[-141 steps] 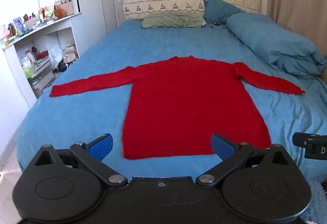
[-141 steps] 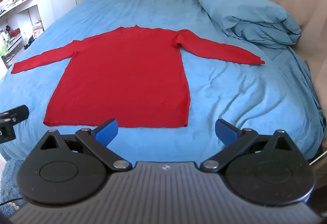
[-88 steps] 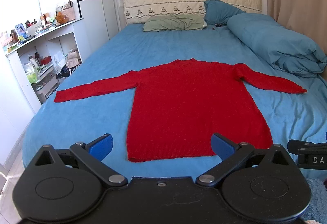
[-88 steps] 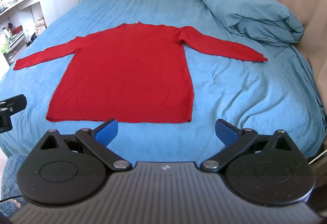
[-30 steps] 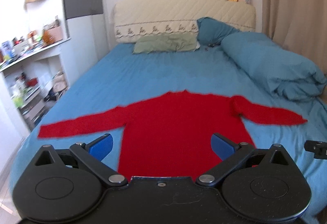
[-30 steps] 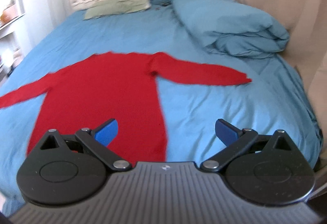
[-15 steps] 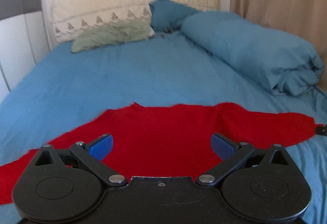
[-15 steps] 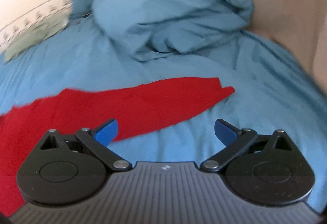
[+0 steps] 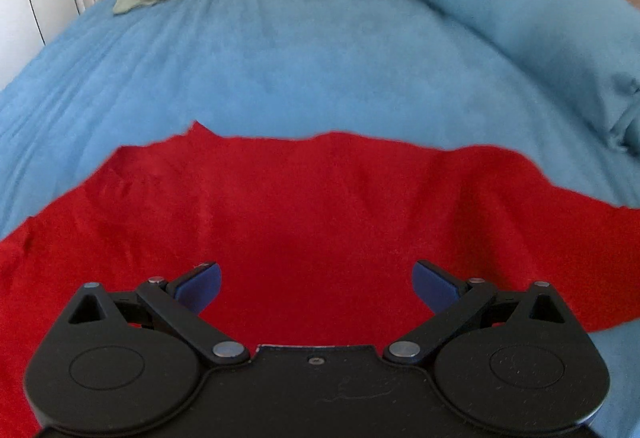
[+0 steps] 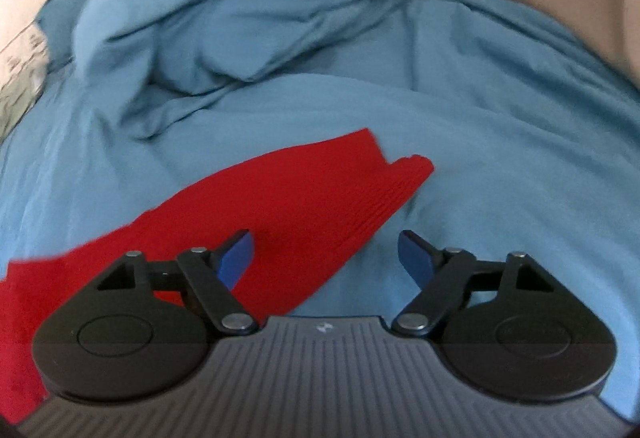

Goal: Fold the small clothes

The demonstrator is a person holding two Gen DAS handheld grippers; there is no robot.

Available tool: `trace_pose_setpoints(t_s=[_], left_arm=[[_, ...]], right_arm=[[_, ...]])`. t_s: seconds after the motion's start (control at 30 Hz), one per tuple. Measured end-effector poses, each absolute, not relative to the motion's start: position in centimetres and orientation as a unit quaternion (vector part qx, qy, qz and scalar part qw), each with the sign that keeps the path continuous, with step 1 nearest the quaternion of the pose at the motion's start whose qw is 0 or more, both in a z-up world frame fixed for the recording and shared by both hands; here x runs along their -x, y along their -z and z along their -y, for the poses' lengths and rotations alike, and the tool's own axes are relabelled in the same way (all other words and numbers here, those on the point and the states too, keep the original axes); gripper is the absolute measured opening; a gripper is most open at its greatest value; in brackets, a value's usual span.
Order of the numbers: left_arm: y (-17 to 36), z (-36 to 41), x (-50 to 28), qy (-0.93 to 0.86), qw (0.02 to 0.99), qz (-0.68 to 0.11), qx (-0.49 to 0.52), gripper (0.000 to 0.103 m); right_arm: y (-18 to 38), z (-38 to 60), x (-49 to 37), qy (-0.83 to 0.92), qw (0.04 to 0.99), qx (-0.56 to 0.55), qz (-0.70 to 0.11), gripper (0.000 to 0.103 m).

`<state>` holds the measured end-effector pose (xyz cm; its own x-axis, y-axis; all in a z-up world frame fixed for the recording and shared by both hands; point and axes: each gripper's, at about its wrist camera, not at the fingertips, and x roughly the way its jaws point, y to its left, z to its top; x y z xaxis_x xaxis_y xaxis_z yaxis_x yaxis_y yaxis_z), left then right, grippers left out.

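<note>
Left gripper [image 9: 316,282] wide open over red sweater [image 9: 304,214]. Right gripper [image 10: 326,256] wide open at sleeve end [image 10: 384,182], grasping nothing.

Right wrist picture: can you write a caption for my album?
Open right gripper hovering over the red sweater's sleeve cuff on the blue bed.

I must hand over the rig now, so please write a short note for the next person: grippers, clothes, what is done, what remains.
Left gripper: open, empty, low over the chest of the red sweater.
Right gripper: open, empty, at the cuff of the right sleeve, nothing pinched yet.
Sweater lies flat on the blue bed, sleeves spread out.
Done: no fold visible.
Left: probably grip the cuff, fold the sleeves in, then fold the body.
</note>
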<state>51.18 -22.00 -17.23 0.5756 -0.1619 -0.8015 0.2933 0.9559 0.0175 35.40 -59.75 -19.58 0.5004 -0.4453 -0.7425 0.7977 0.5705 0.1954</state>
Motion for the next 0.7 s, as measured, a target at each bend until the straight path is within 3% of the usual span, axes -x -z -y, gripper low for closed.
trace_pose_setpoints(t_s=[0.2,0.37,0.7], left_arm=[[19.7,23.3,-51.8,0.121,0.859,-0.488,-0.099,0.103],[19.3,22.8,-51.9,0.117,0.856,-0.497,-0.08,0.103],[12.1,17.8,-52.6,0.107,0.88,-0.462,-0.035,0.103]], right_arm=[[20.3,62.1,-35.6,0.385,0.811,-0.302,-0.321,0.074],[19.2,62.0,-37.0,0.356,0.827,-0.28,-0.334,0.025],[8.8,55.3,-41.6,0.271,0.891,-0.24,-0.276,0.023]])
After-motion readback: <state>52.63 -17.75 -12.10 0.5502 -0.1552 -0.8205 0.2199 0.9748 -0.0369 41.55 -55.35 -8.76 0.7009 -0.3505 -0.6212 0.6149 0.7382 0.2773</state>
